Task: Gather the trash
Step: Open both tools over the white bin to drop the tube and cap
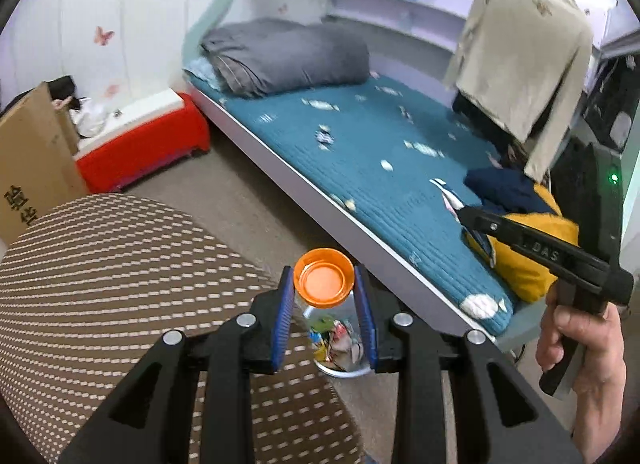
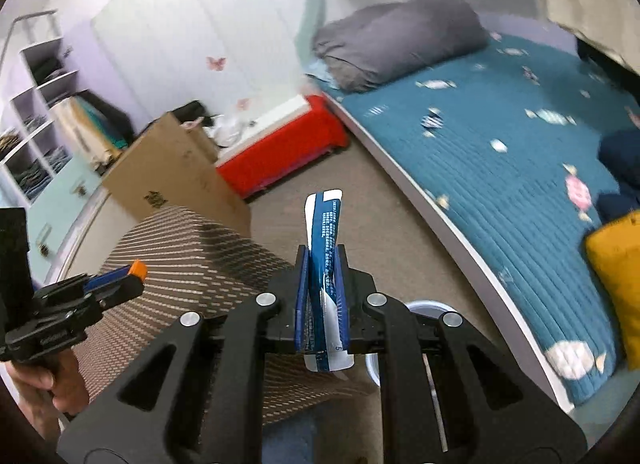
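My left gripper point(image 1: 324, 284) is shut on an orange lid point(image 1: 324, 279), held above a small white bin point(image 1: 340, 348) on the floor that holds several colourful wrappers. My right gripper point(image 2: 322, 260) is shut on a blue and white wrapper point(image 2: 325, 240) that stands upright between the pads. In the left wrist view the right gripper point(image 1: 460, 208) is over the bed's near edge with the wrapper point(image 1: 450, 194) at its tip. In the right wrist view the left gripper point(image 2: 136, 270) shows at the left with the orange lid point(image 2: 139, 269). A crumpled wrapper point(image 1: 324, 135) lies on the bed.
A bed with a teal quilt point(image 1: 360, 152) and a folded grey duvet point(image 1: 280, 56) runs along the right. A striped brown seat point(image 1: 100, 284) is at the left, with a cardboard box point(image 1: 28, 168) and a red and white cooler point(image 1: 144, 144) behind. A beige garment point(image 1: 520, 48) hangs above yellow cloth point(image 1: 532, 256).
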`<state>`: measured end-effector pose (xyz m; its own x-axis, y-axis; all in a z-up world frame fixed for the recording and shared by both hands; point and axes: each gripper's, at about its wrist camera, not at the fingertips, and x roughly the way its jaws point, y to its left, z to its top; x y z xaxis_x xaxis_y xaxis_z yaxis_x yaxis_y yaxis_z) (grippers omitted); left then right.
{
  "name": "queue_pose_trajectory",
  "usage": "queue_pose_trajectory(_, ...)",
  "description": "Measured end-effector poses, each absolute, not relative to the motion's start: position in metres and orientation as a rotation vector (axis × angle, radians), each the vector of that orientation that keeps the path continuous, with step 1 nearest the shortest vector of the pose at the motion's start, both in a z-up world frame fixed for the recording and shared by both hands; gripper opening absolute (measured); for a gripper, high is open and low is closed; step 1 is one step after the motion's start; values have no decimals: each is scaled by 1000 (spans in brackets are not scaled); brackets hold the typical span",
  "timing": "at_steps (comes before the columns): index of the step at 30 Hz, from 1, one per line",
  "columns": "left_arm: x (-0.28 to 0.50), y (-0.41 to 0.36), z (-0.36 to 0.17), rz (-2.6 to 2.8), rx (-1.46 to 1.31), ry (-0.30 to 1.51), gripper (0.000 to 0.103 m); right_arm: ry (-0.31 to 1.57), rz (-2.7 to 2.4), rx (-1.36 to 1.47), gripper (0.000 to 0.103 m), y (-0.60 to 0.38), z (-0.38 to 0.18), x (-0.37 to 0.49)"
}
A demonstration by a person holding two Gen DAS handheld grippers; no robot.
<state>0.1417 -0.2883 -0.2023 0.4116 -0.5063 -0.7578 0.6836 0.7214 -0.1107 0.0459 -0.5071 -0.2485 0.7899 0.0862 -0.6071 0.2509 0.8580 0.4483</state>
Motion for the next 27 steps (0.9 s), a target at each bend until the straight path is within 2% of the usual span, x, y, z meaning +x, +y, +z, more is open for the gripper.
queue_pose_trajectory(10,144,-367,-263,-787,377,1013,29,753,-122,629,13,-537,-302,55)
queue_pose_trajectory(21,162,-417,-318,-778,471,1146,30,862,-128,691,15,-563,-354,82)
queue_pose_trajectory(22,166,-422,-325,-771,481,1176,34,874,-125,690,16,-564,-358,85)
queue_pose_trajectory(23,166,-427,-330,-770,480,1193,56,889,-123,689,16,-565,-364,89)
queue_pose_trajectory(24,169,-430,-335,-758,478,1204,87,911,-123,694,16,-566,-373,93)
queue_pose_trajectory(25,171,-431,-336,-737,479,1198,95,925,-128,703,18,-567,-378,96)
queue_pose_trajectory(27,175,-432,-340,-681,489,1193,96,956,-153,742,62,-572,-392,98)
